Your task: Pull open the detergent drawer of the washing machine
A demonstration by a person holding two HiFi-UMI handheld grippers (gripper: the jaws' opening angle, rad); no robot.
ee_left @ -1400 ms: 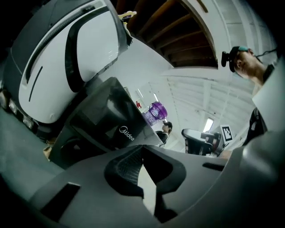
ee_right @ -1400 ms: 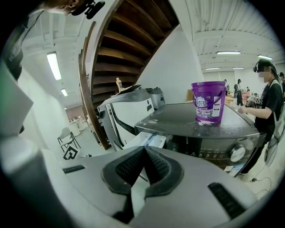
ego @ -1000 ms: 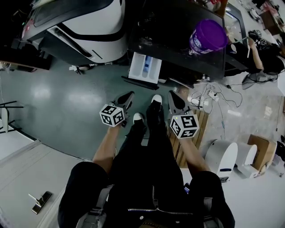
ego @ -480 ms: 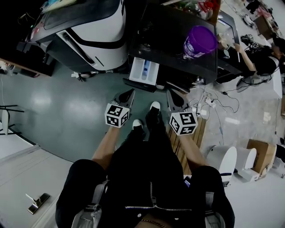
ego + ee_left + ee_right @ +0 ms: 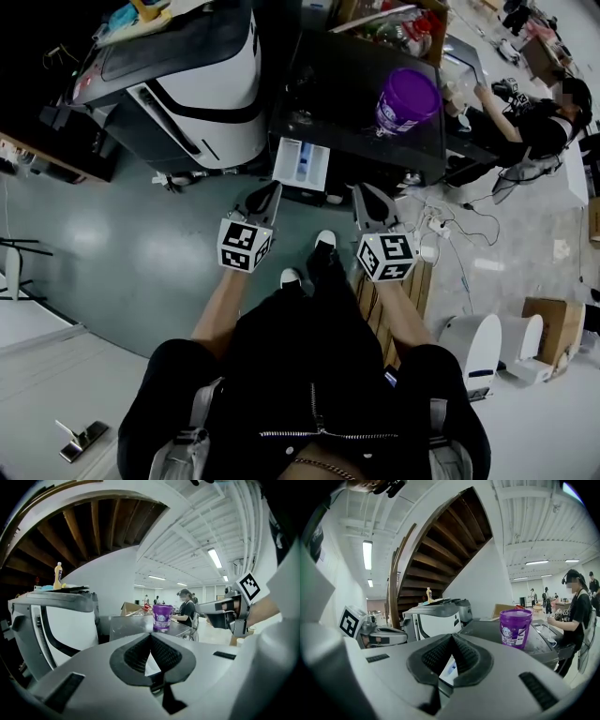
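washing machine: dark, straight ahead of the person, beside a white and grey machine.
detergent drawer: white, standing out of the washing machine's front, just beyond both claws, touched by neither.
purple tub: upright on the washing machine's top.
left claw: closed, empty.
right claw: closed, empty.

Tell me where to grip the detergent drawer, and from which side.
Take the drawer by its dark front panel, coming in from the front. It juts out of the washer toward the person, tray open upward, so that panel is likely the easiest edge to pinch.
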